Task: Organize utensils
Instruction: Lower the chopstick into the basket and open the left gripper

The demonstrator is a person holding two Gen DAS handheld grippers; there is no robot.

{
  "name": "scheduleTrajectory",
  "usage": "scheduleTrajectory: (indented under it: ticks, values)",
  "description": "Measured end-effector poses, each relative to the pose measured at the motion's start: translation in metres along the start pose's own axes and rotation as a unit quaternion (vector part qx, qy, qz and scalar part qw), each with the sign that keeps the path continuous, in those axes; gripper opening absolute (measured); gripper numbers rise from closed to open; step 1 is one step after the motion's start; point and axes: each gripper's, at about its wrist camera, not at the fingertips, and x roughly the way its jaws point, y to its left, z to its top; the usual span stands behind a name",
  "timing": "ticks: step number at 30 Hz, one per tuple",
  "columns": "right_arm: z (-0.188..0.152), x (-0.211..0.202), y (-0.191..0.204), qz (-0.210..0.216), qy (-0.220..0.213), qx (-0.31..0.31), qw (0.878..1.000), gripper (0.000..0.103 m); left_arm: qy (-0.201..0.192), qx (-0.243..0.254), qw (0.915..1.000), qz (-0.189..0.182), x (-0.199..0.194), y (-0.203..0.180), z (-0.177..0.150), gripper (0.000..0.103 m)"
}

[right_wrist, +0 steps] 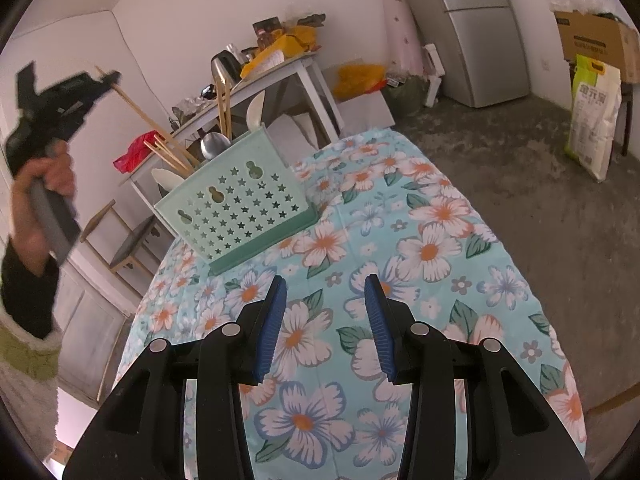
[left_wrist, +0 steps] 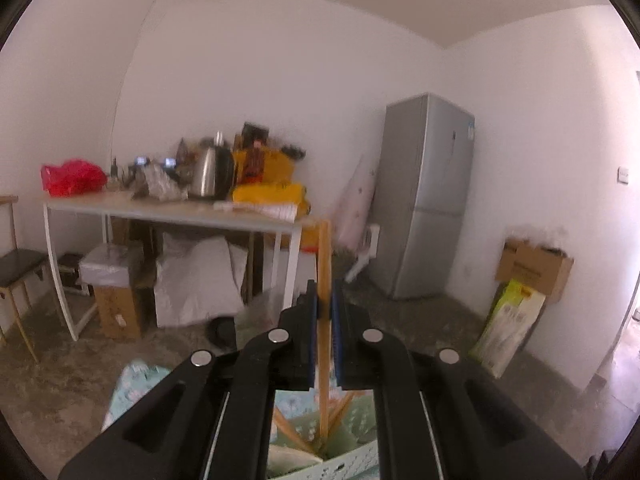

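Observation:
My left gripper (left_wrist: 324, 294) is shut on a wooden chopstick (left_wrist: 323, 256). The stick stands nearly upright, with its lower end down in the mint-green basket (left_wrist: 352, 460). In the right wrist view the same gripper (right_wrist: 112, 77), held by a hand (right_wrist: 44, 184), is raised up left of the basket (right_wrist: 240, 204), and the chopstick (right_wrist: 140, 110) slants down into it. The basket also holds more chopsticks (right_wrist: 222, 104), a white spoon (right_wrist: 255, 110) and a metal spoon (right_wrist: 214, 145). My right gripper (right_wrist: 326, 286) hovers open over the floral tablecloth (right_wrist: 432, 248) with nothing between its fingers.
Behind the basket stands a white table (left_wrist: 168, 210) crowded with a kettle (left_wrist: 206, 176), bags and boxes. A grey fridge (left_wrist: 424, 196) stands in the corner. A cardboard box (right_wrist: 596, 40) and a rice sack (right_wrist: 592, 128) sit by the right wall. A wooden chair (right_wrist: 132, 240) is at the left.

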Motion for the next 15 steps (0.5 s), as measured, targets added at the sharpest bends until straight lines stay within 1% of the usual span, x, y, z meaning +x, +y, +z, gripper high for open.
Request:
scheduleTrajectory:
  ticks: [1, 4, 5, 6, 7, 8, 9, 10, 12, 13, 15]
  values:
    - [0.0, 0.0, 0.0, -0.001, 0.0, 0.0, 1.0, 0.04, 0.016, -0.008, 0.9998, -0.006, 0.006, 0.002, -0.007, 0.006]
    - [0.002, -0.001, 0.0, -0.002, 0.0, 0.0, 1.0, 0.04, 0.044, -0.041, 0.9978, -0.027, 0.014, 0.011, -0.02, 0.006]
    - [0.002, -0.002, 0.0, -0.003, 0.0, 0.0, 1.0, 0.04, 0.05, -0.052, 0.9967, -0.035, 0.013, 0.013, -0.023, 0.009]
    - [0.003, -0.003, 0.0, -0.004, -0.001, -0.001, 1.0, 0.04, 0.054, -0.058, 0.9961, -0.039, 0.012, 0.014, -0.023, 0.016]
    - [0.003, -0.004, 0.0, -0.004, -0.002, -0.001, 1.0, 0.04, 0.054, -0.064, 0.9955, -0.043, 0.009, 0.016, -0.024, 0.02]
    - [0.003, -0.006, 0.0, -0.004, -0.004, -0.002, 1.0, 0.04, 0.053, -0.067, 0.9954, -0.045, 0.002, 0.017, -0.025, 0.029]
    - [0.004, -0.007, 0.001, -0.004, -0.006, -0.002, 1.0, 0.04, 0.05, -0.068, 0.9953, -0.048, -0.005, 0.018, -0.025, 0.034]
    - [0.004, -0.009, 0.003, -0.003, -0.008, -0.003, 1.0, 0.04, 0.049, -0.069, 0.9952, -0.05, -0.012, 0.016, -0.025, 0.036]
    - [0.004, -0.012, 0.006, -0.003, -0.011, -0.007, 1.0, 0.04, 0.048, -0.071, 0.9947, -0.058, -0.029, 0.015, -0.026, 0.047]
    - [0.004, -0.014, 0.008, -0.002, -0.012, -0.01, 1.0, 0.04, 0.047, -0.071, 0.9944, -0.062, -0.039, 0.015, -0.027, 0.049]
    - [0.004, -0.018, 0.013, -0.001, -0.015, -0.015, 1.0, 0.04, 0.045, -0.067, 0.9945, -0.066, -0.056, 0.013, -0.029, 0.057]
